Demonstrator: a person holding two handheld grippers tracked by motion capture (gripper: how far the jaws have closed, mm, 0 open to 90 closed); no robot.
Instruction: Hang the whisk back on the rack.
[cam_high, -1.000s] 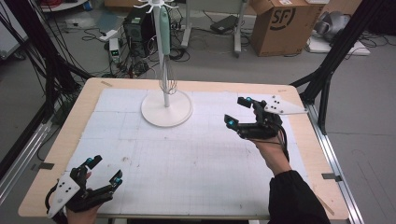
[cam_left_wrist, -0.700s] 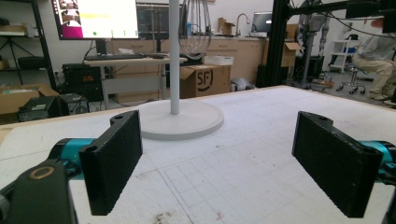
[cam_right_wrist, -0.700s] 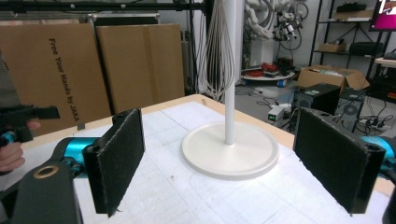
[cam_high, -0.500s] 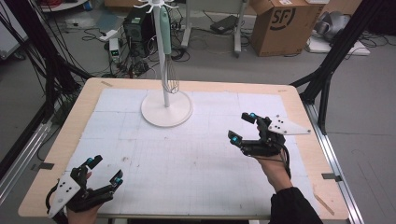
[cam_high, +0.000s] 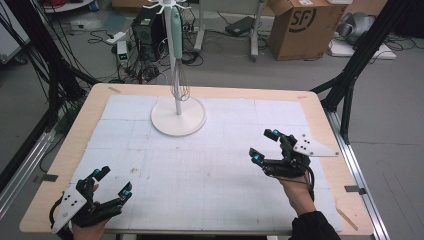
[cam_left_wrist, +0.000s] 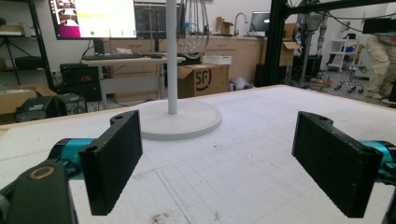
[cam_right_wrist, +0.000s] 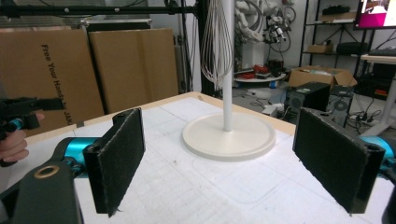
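Note:
A white stand (cam_high: 165, 125) with a round base and a thin pole rises at the back middle of the table. A wire whisk (cam_high: 180, 86) with a pale green handle hangs from a hook at its top. My left gripper (cam_high: 115, 180) rests near the front left corner, jaws wide apart with nothing between them. My right gripper (cam_high: 264, 145) hovers low over the right side of the mat, also open and holding nothing. The left gripper view looks between its open jaws (cam_left_wrist: 219, 163) at the stand's base (cam_left_wrist: 187, 123) and the whisk (cam_left_wrist: 192, 28). Past the right gripper's open jaws (cam_right_wrist: 219, 158), its own view shows the same base (cam_right_wrist: 229, 135) and whisk (cam_right_wrist: 215, 42).
A white gridded mat (cam_high: 210, 165) covers most of the wooden table (cam_high: 65, 150). Black frame posts (cam_high: 350, 75) stand at the table's back corners. A cardboard box (cam_high: 300, 25) and cables lie on the floor beyond.
My right gripper has come toward the front edge and lower, away from the back right of the mat. The left gripper has stayed put.

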